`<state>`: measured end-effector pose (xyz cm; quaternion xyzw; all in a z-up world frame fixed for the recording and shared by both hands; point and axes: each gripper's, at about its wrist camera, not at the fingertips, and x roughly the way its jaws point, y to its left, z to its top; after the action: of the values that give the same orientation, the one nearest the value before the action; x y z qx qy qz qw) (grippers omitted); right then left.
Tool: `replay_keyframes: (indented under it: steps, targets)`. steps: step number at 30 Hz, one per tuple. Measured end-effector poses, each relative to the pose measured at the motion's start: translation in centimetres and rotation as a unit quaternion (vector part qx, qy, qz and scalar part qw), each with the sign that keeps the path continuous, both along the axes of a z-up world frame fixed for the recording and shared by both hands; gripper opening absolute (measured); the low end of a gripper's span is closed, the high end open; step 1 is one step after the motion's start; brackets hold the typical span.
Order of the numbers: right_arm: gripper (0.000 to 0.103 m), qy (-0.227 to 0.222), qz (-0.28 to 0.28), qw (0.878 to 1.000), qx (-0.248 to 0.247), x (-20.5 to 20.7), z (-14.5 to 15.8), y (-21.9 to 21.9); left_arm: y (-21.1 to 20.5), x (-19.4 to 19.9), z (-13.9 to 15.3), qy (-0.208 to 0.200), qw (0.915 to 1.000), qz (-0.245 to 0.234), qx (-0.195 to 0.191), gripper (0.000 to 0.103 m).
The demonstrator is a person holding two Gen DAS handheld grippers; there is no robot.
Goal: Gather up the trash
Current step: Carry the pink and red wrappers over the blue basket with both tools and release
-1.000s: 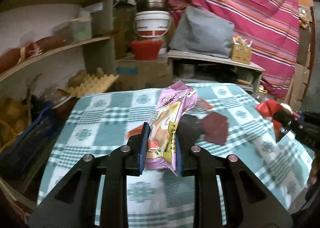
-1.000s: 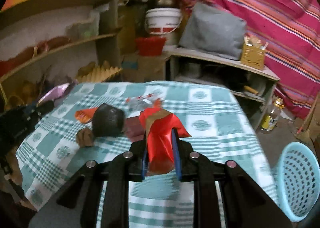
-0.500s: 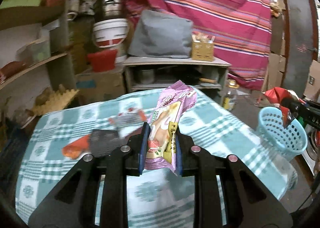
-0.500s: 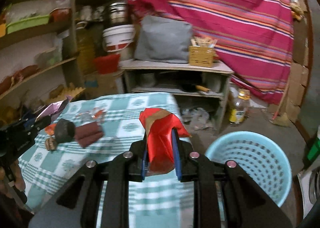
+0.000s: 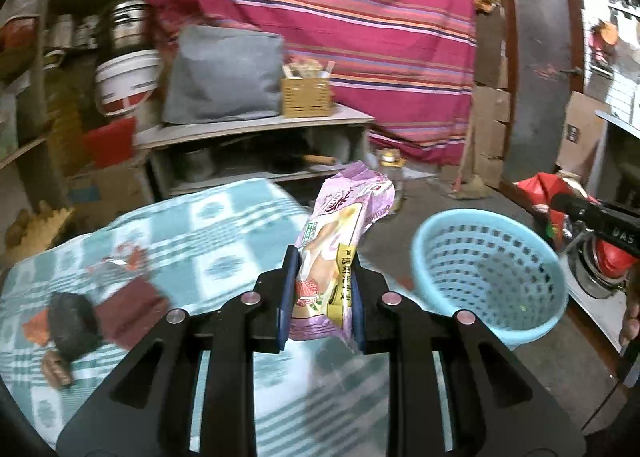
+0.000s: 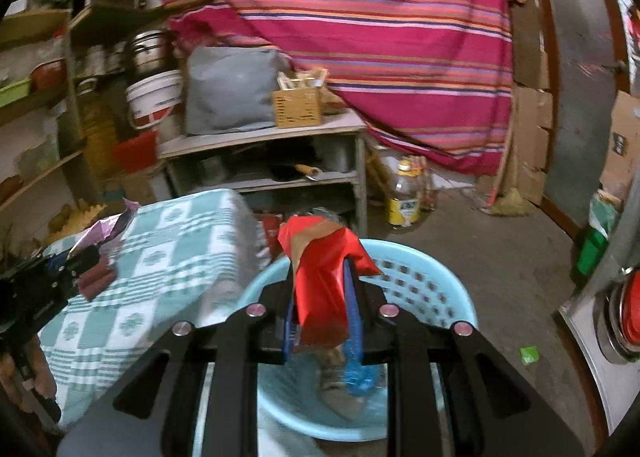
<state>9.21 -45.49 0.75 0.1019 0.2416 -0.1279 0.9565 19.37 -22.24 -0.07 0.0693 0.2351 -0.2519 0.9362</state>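
Observation:
My left gripper [image 5: 321, 281] is shut on a purple snack wrapper [image 5: 340, 233] and holds it above the right end of the checked table [image 5: 224, 225]. My right gripper [image 6: 320, 293] is shut on a red wrapper [image 6: 320, 281] and holds it right above the light blue basket [image 6: 432, 289], which stands on the floor by the table. The basket [image 5: 488, 273] shows to the right in the left wrist view, with the right gripper and red wrapper [image 5: 540, 189] beyond it. Blue and brown trash [image 6: 352, 381] lies in the basket.
Dark red and black wrappers [image 5: 128, 309] and an orange one [image 5: 34, 331] lie on the table's left part. A low shelf [image 6: 264, 137] with a grey cushion and a wicker box stands behind. A yellow bottle [image 6: 406, 199] stands on the floor. A striped cloth hangs at the back.
Both grippers have swung right, away from the table's middle toward the basket. The right gripper now hangs over the basket. Both still hold their wrappers.

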Motion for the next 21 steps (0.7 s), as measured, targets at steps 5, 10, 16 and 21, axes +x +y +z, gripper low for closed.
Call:
replay_keyframes:
  steps: [5, 10, 16, 21]
  targets:
    - [0.021, 0.004, -0.017, 1.0, 0.014, -0.7, -0.9, -2.6, -4.8, -0.8, -0.4, 0.001, 0.9992, -0.039, -0.005, 0.022]
    - [0.021, 0.011, -0.039, 0.999, 0.017, -0.9, -1.7, -4.4, -8.9, -1.2, -1.4, 0.017, 0.9973, -0.07, -0.014, 0.022]
    - [0.021, 0.012, -0.055, 0.998, 0.034, -1.5, -2.5, -6.5, -12.6, -0.7, -3.1, 0.04, 0.9949, -0.092, -0.009, 0.026]
    - [0.021, 0.016, -0.061, 0.997, 0.039, -1.7, -3.0, -7.2, -13.8, -0.7, -3.7, 0.05, 0.9939, -0.098, -0.009, 0.042]
